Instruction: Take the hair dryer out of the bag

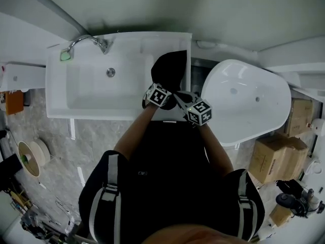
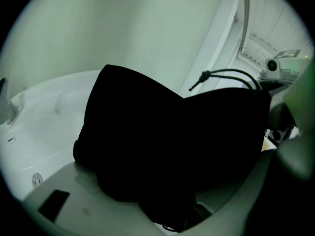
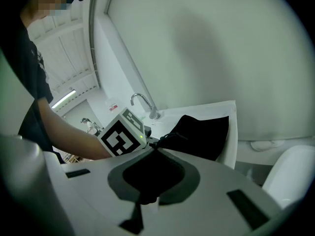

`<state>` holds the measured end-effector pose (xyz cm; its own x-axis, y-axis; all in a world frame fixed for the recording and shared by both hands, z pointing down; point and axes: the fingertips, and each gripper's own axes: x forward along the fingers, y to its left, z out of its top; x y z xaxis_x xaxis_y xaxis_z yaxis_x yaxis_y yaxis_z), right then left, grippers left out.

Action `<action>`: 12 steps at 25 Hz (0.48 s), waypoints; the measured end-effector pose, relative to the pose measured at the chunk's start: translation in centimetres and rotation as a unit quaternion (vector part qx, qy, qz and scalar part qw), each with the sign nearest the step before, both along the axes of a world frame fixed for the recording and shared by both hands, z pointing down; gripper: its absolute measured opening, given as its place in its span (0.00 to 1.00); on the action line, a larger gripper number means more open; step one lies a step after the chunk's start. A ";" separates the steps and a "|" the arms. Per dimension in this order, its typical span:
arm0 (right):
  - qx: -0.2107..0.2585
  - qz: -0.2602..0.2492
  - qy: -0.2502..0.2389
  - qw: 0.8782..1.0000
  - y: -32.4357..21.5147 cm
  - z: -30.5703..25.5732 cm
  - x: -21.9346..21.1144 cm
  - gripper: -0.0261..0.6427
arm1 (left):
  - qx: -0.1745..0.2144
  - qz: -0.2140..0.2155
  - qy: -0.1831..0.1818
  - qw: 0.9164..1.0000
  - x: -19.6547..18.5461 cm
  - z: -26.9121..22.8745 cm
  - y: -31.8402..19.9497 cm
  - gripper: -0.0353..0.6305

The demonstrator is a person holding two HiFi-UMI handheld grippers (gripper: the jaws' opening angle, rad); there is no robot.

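Observation:
A black drawstring bag (image 1: 170, 67) lies on the right ledge of the white sink (image 1: 61, 80). The left gripper view is filled by the bag (image 2: 162, 141), with its cord (image 2: 226, 73) looping at the upper right. My left gripper (image 1: 163, 84) stands open, its pale jaws wide on either side of the bag (image 2: 162, 186). My right gripper (image 1: 183, 100) is shut on a fold of the bag's black cloth (image 3: 150, 173), just right of the left one. The left gripper's marker cube (image 3: 120, 134) shows close by. No hair dryer is visible.
A chrome faucet (image 1: 89, 40) stands at the sink's back left. A white bathtub (image 1: 244, 103) sits directly right of the sink. Cardboard boxes (image 1: 271, 156) stand at the far right, and a spool (image 1: 33, 156) lies on the marble floor at left.

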<state>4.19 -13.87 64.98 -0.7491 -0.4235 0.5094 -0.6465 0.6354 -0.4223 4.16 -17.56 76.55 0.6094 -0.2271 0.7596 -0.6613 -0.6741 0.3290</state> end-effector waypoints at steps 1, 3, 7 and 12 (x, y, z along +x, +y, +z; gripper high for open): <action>-0.004 0.001 -0.001 1.000 0.1 0.1 0.1 0.14 | -0.004 -0.003 -0.004 1.000 0.0 0.3 -0.1 0.36; -0.011 0.002 -0.004 1.000 0.3 0.3 0.4 0.14 | -0.009 -0.012 -0.009 1.000 0.0 0.4 -0.3 0.36; -0.022 -0.005 -0.003 1.000 0.5 0.7 0.8 0.14 | -0.022 -0.039 -0.019 0.999 0.8 0.8 -0.6 0.40; -0.033 -0.013 0.003 0.999 0.4 1.7 1.9 0.14 | -0.040 -0.055 -0.037 0.997 1.7 2.1 -0.8 0.44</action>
